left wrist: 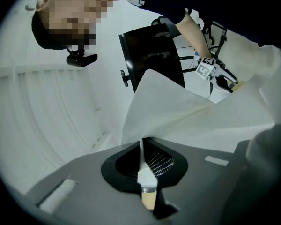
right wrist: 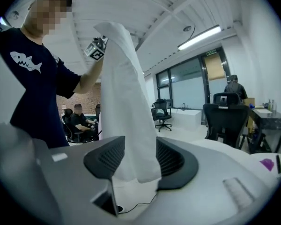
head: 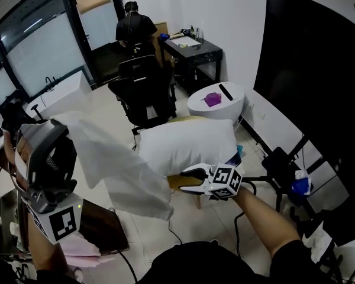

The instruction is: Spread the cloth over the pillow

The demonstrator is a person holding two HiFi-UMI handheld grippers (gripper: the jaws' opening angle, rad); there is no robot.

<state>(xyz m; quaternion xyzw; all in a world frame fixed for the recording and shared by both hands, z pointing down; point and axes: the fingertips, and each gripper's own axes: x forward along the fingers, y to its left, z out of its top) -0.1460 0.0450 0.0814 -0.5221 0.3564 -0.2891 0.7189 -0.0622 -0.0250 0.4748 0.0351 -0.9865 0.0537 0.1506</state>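
Observation:
A white cloth (head: 121, 170) hangs from my raised left gripper (head: 54, 126), which is shut on its top corner (left wrist: 143, 146). From there it drapes down to the right, toward the white pillow (head: 189, 142). The pillow lies on a small wooden stool (head: 178, 182). My right gripper (head: 189, 180) is low in front of the pillow's lower edge. In the right gripper view the cloth (right wrist: 126, 102) hangs down through the gap of the right gripper (right wrist: 136, 161). Its jaws stand wide apart and the pads do not press on the cloth.
A black office chair (head: 143, 93) stands just behind the pillow. A round white table (head: 216, 102) is to its right and a black desk (head: 192, 49) with a person (head: 133, 25) is farther back. A black stand with cables (head: 281, 164) is at the right.

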